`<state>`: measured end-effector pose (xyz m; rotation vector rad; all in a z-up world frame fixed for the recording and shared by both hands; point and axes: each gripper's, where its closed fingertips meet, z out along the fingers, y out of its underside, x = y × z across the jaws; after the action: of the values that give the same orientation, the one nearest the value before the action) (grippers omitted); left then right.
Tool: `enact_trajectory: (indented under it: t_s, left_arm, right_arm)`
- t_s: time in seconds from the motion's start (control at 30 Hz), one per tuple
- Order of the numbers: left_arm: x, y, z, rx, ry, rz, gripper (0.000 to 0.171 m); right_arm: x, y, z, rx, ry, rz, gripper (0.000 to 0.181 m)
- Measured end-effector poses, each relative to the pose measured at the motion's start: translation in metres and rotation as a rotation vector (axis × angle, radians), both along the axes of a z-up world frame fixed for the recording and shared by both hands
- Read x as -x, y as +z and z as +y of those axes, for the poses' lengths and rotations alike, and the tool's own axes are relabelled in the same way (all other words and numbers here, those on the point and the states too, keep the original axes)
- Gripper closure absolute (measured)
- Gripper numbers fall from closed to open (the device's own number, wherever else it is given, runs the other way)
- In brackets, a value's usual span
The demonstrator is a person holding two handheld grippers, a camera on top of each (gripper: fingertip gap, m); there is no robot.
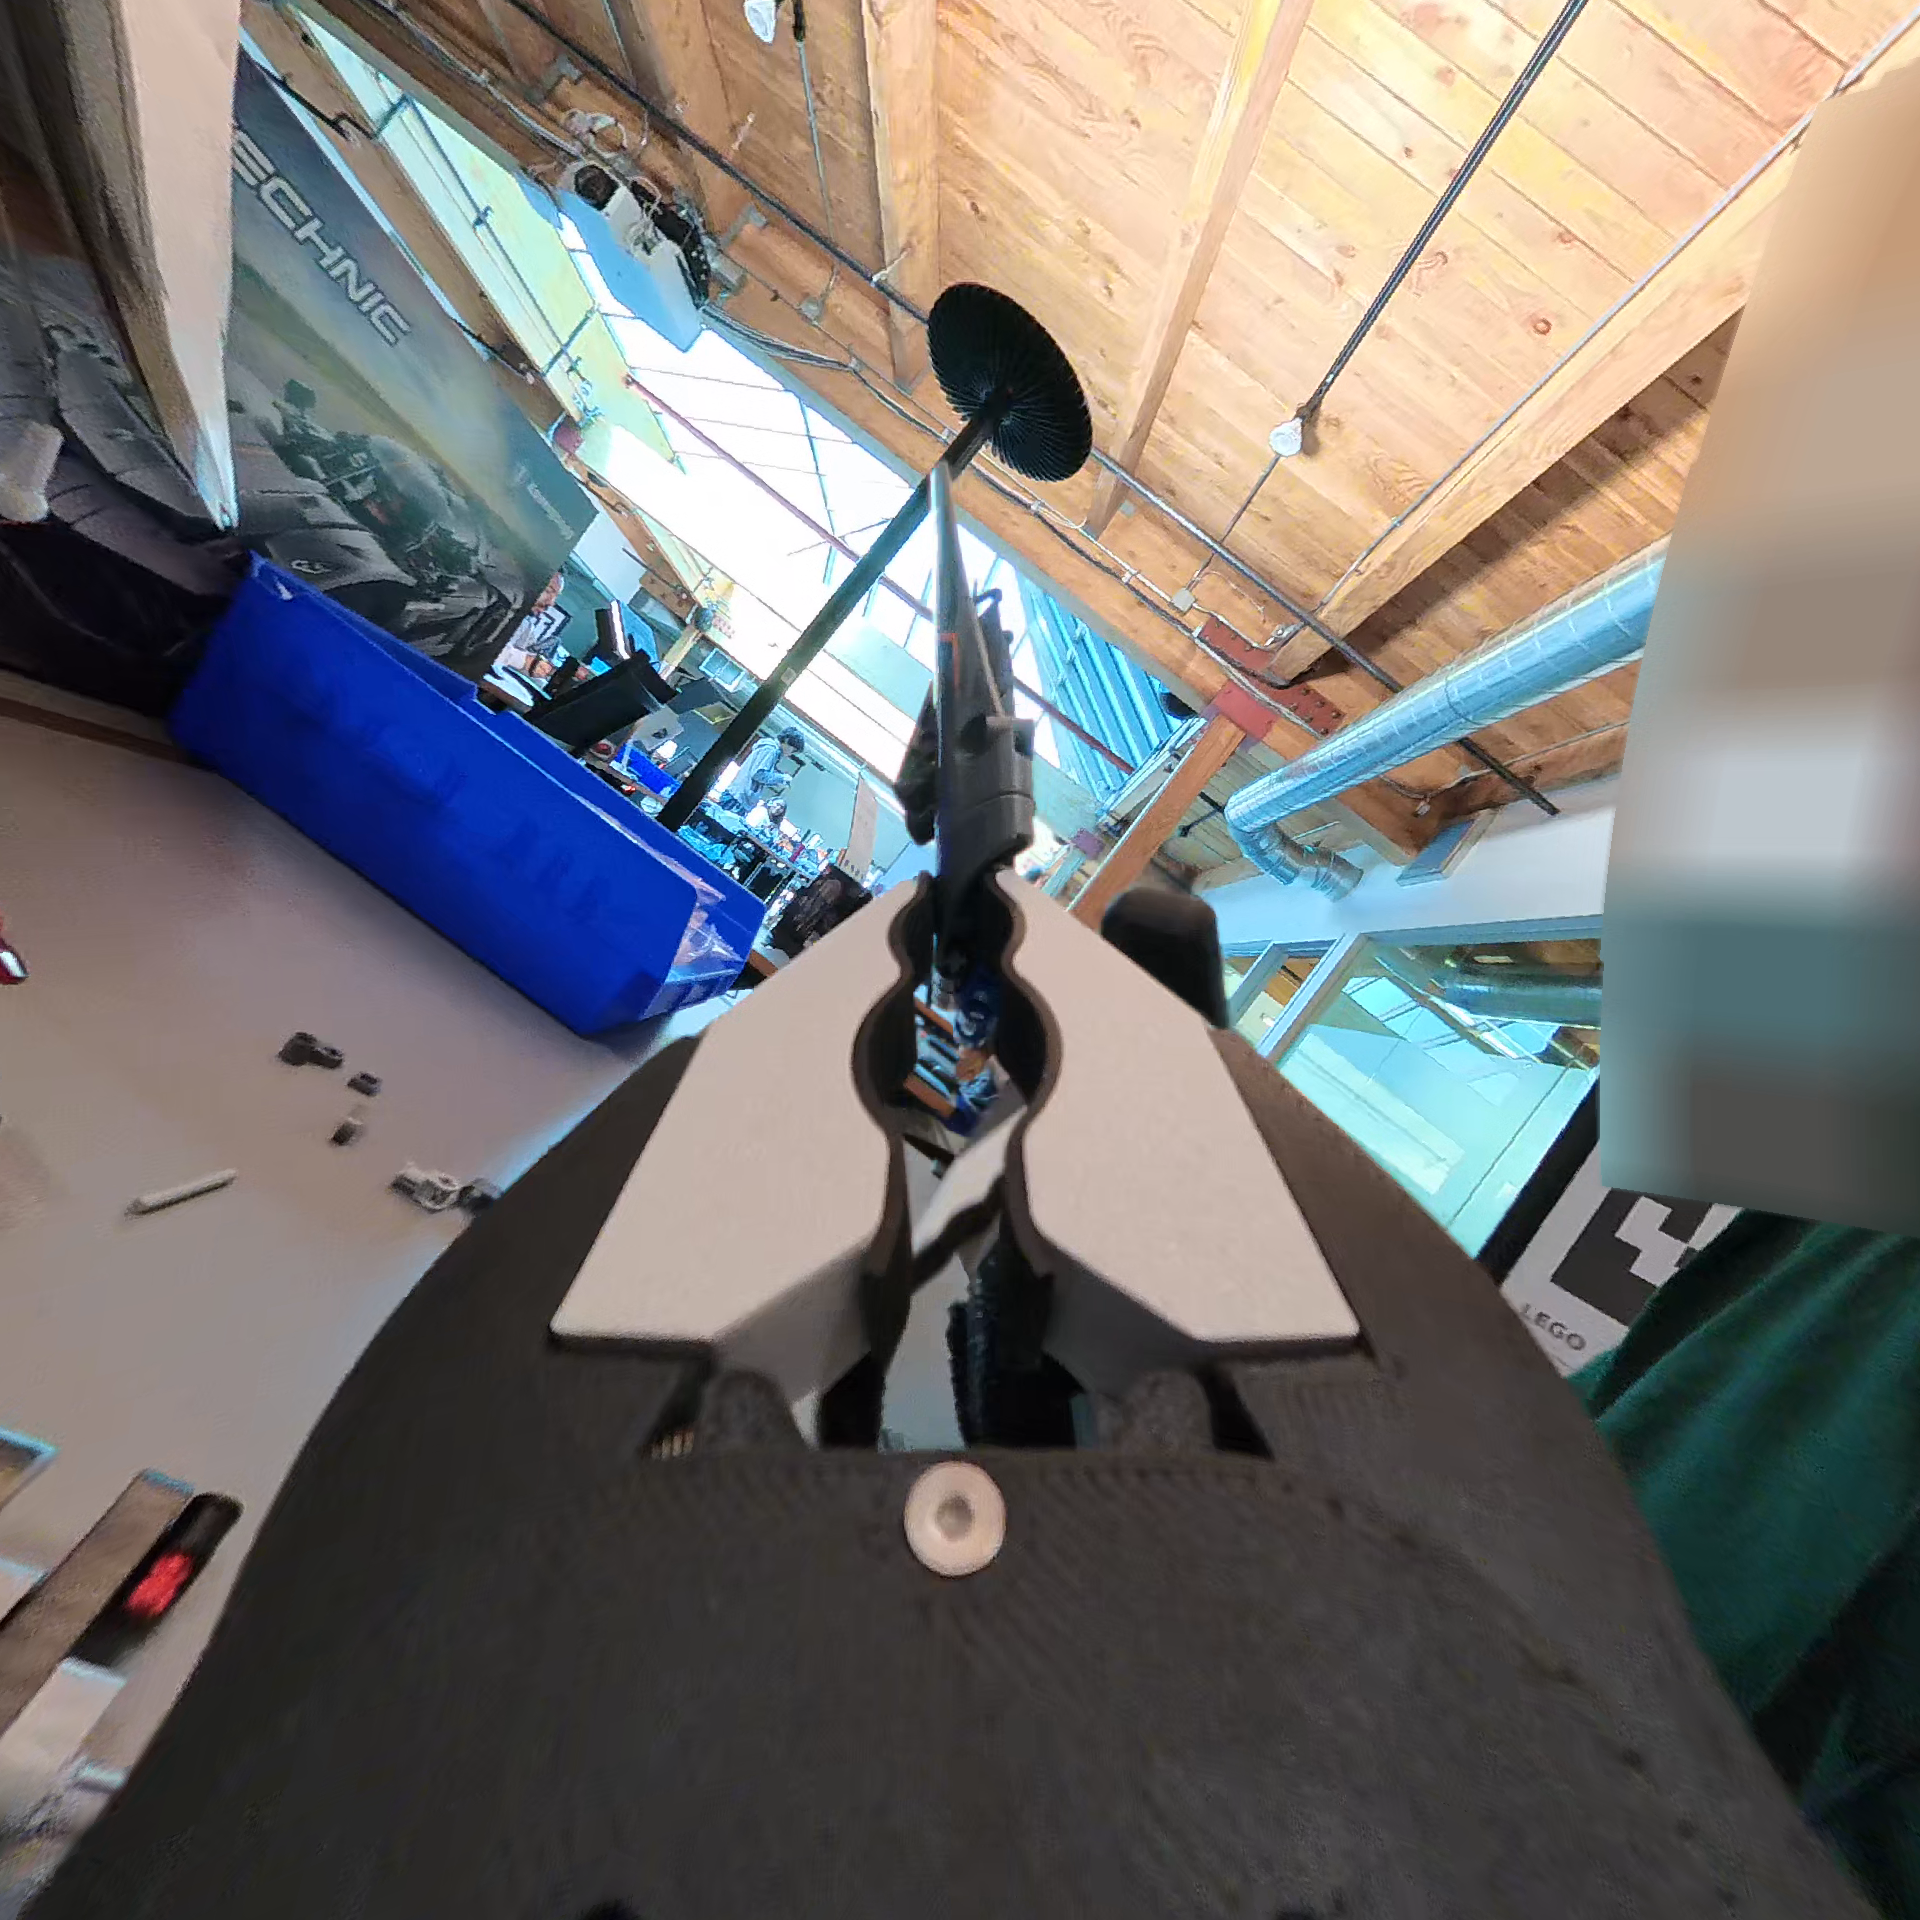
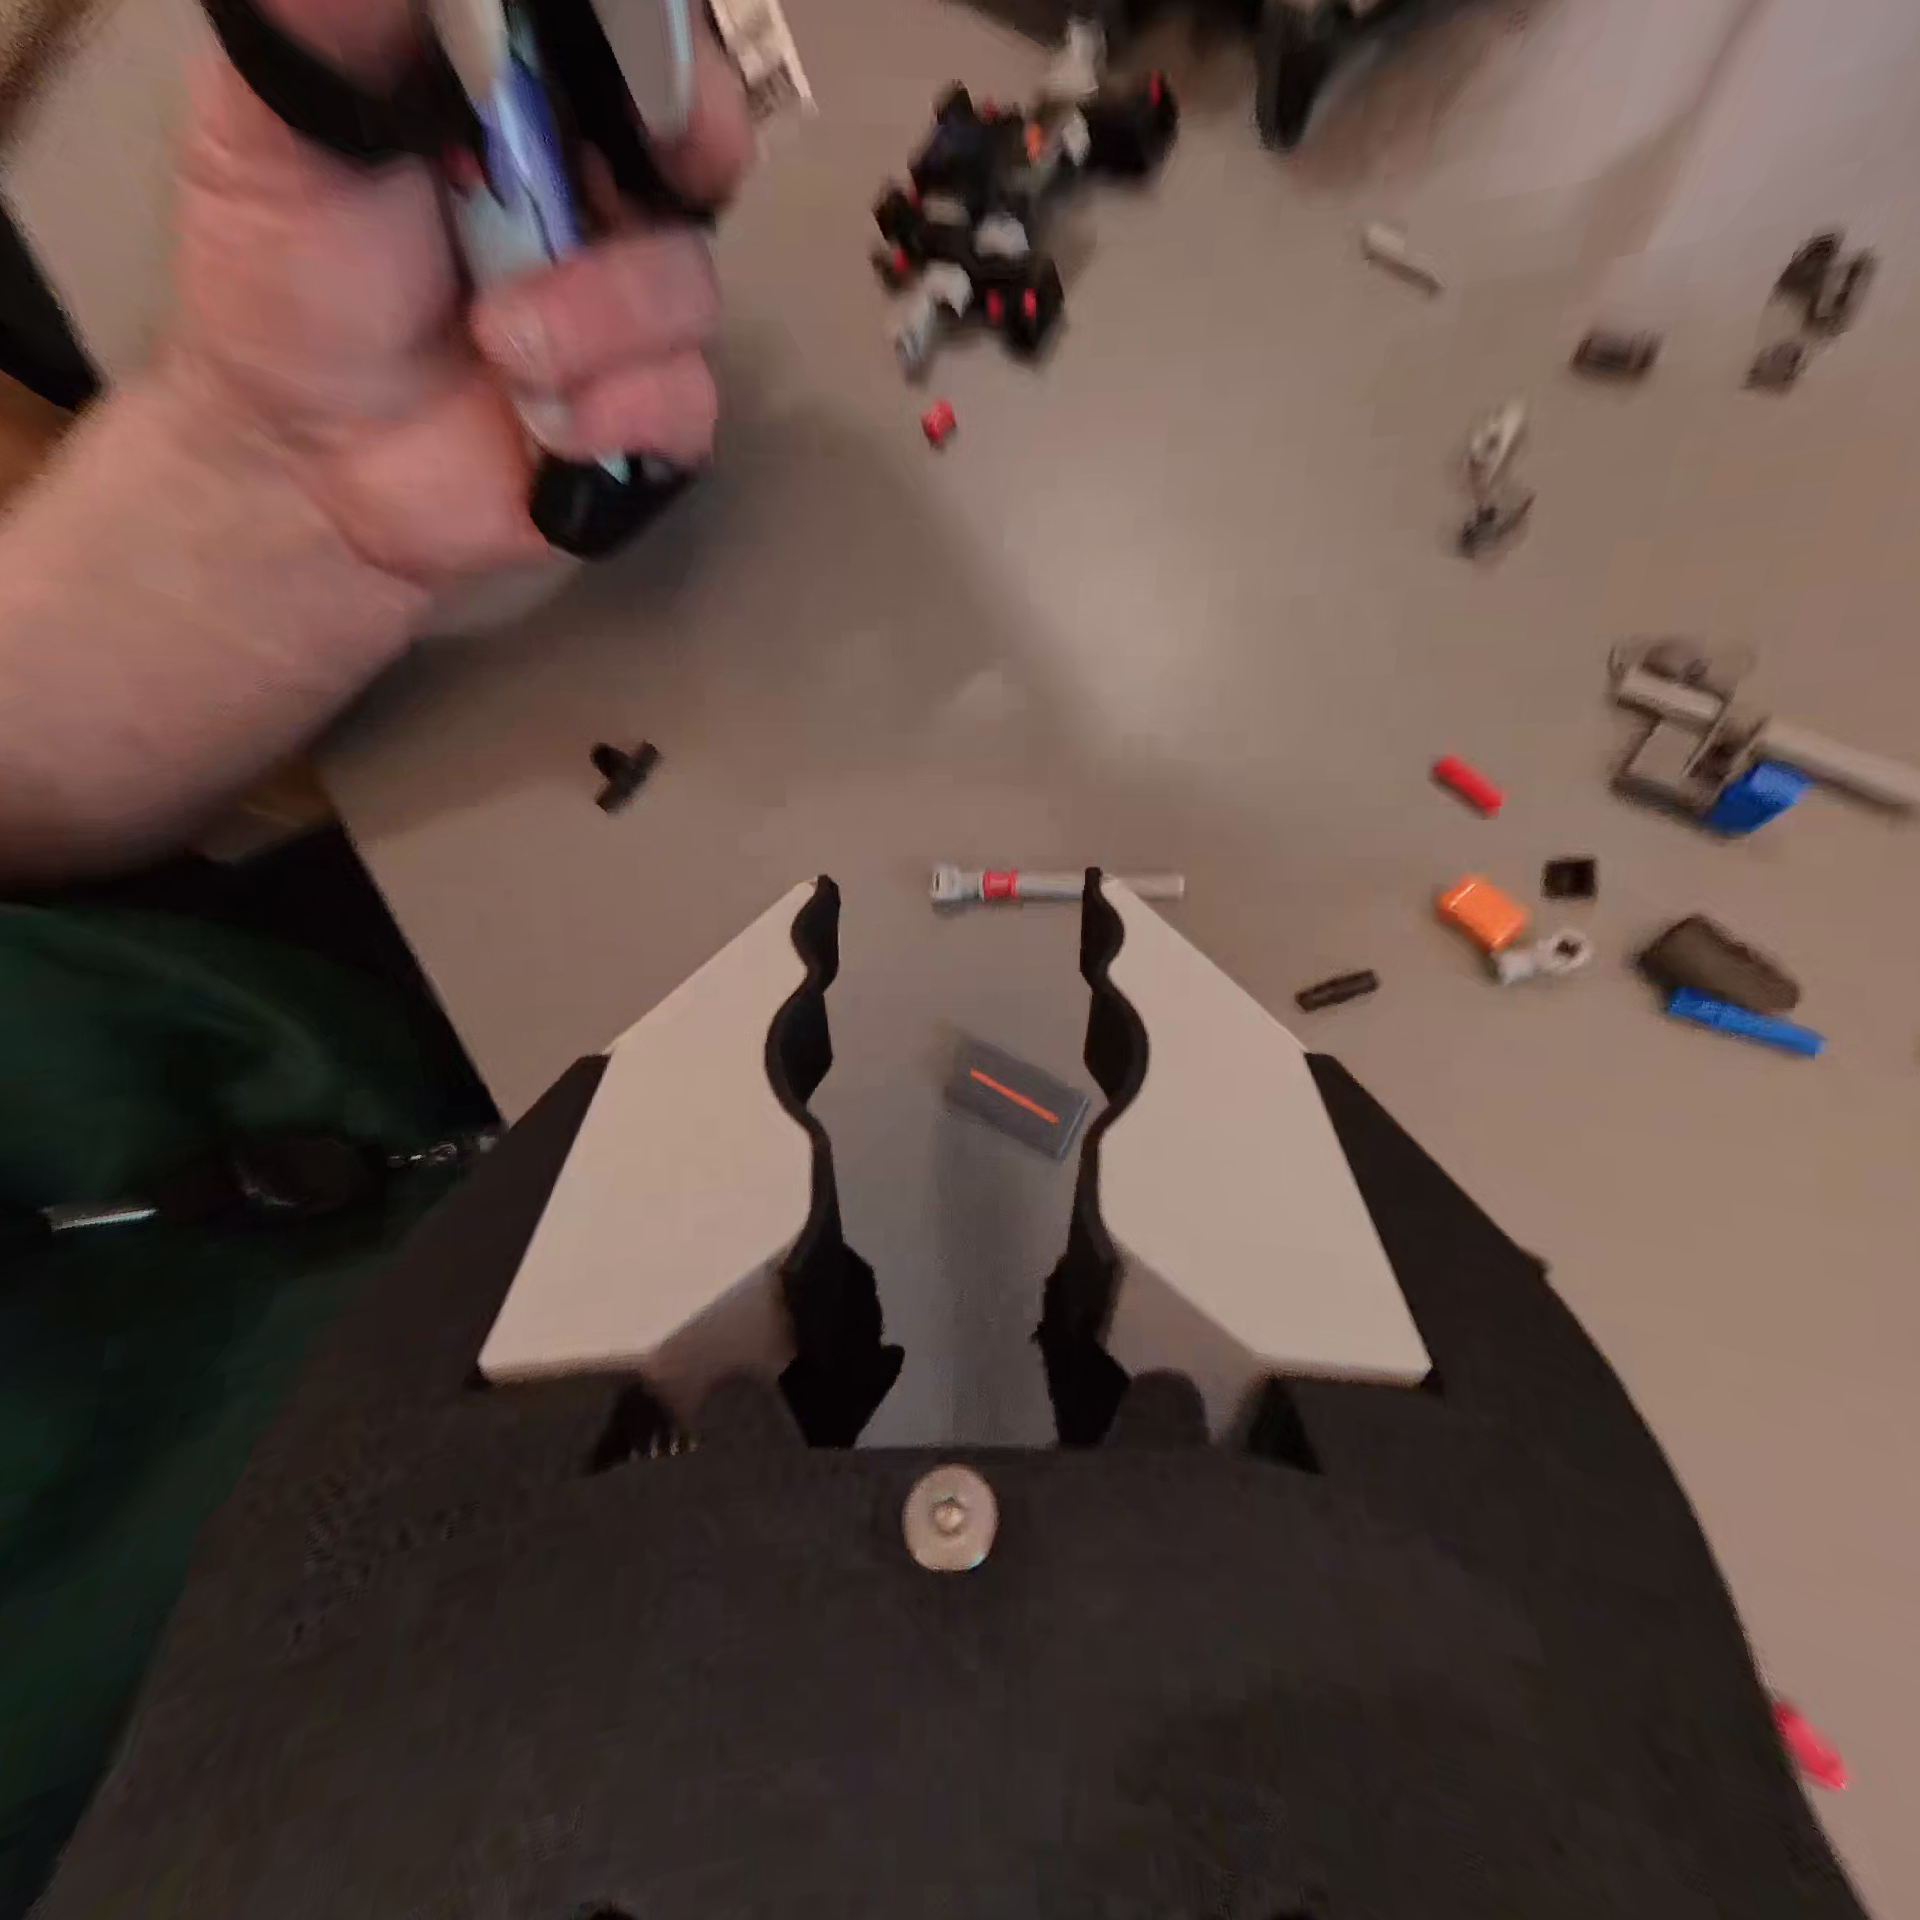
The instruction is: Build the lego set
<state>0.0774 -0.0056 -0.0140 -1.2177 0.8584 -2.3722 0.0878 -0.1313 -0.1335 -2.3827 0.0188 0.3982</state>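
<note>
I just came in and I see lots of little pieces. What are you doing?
A person is building a lego set with a gripper in each hand. The left gripper is shut on a dark lego assembly, held up in the air. The right gripper is open above the table, over a small grey tile with an orange stripe. Loose pieces lie scattered around.

The right gripper (image 2: 956,883) hangs over the bench (image 2: 1195,623) with its jaws spread apart and nothing between them. A grey tile with an orange stripe (image 2: 1016,1099) lies below the gap, a grey-and-red axle (image 2: 1039,886) just past the tips. A hand (image 2: 416,343), blurred, is up left of the jaws.
</note>
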Motion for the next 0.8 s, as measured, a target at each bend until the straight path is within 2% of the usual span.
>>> enact_trajectory:
  t_s: [0.1,0.17,0.27,0.33,0.4,0.47,0.67,0.8]
  left_arm:
    - [-0.002,-0.004,0.003,0.003,0.005,0.007,0.166]
    - [-0.003,-0.006,0.004,0.006,0.006,0.014,0.166]
    - [-0.003,-0.007,0.002,-0.005,0.004,0.02,0.166]
    - [-0.002,-0.007,0.002,-0.008,0.003,0.018,0.166]
    - [-0.002,-0.007,0.002,-0.003,0.004,0.019,0.166]
    - [-0.001,-0.008,0.003,0.0,0.002,0.02,0.166]
    - [-0.003,-0.011,0.006,0.014,0.003,0.023,0.166]
    - [-0.005,-0.012,0.006,0.023,-0.003,0.027,0.168]
  right_arm:
    - [0.01,-0.024,0.002,0.044,-0.069,-0.023,0.129]
    - [0.006,-0.04,0.002,0.095,-0.091,-0.098,0.13]
    - [0.008,-0.045,0.013,0.074,-0.073,-0.105,0.136]
    - [0.006,-0.046,0.02,0.076,-0.048,-0.127,0.145]
    - [-0.001,-0.049,0.024,0.092,-0.015,-0.21,0.165]
    - [-0.002,-0.05,0.028,0.097,0.034,-0.248,0.176]
    - [0.001,-0.046,0.03,0.046,0.103,-0.265,0.177]
    - [0.001,-0.017,0.032,-0.071,0.096,-0.221,0.177]
